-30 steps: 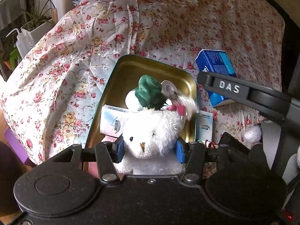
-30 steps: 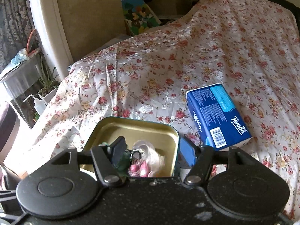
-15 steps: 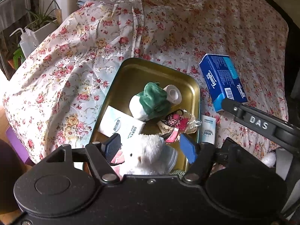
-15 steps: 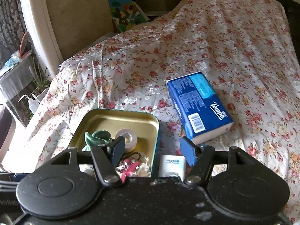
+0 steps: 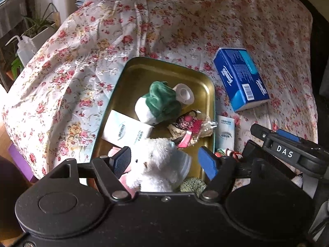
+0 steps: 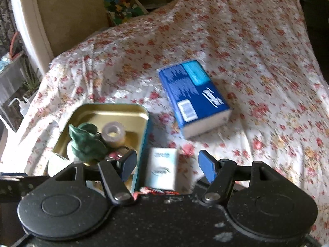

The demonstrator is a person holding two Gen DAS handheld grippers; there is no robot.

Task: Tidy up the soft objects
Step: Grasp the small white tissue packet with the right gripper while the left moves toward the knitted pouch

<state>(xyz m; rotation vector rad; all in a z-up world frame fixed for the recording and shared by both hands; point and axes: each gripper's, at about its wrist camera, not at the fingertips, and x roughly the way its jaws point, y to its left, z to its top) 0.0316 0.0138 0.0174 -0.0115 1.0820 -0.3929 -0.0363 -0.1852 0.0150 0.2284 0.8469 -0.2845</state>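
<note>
At your ten o'clock, a white squeeze bottle (image 5: 22,48) stands beside a potted plant (image 5: 39,27). At eleven, a colourful picture book (image 6: 123,6) leans behind the floral bedspread (image 5: 185,24).

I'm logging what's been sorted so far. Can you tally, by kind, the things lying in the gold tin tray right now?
Plush toys: 2, a white fluffy teddy bear and a green-and-white plush
Tape rolls: 1, white
White paper packets: 1
Clear bags of pink trinkets: 1
Total: 5, though more may be hidden at the gold tin tray's near end.
</note>
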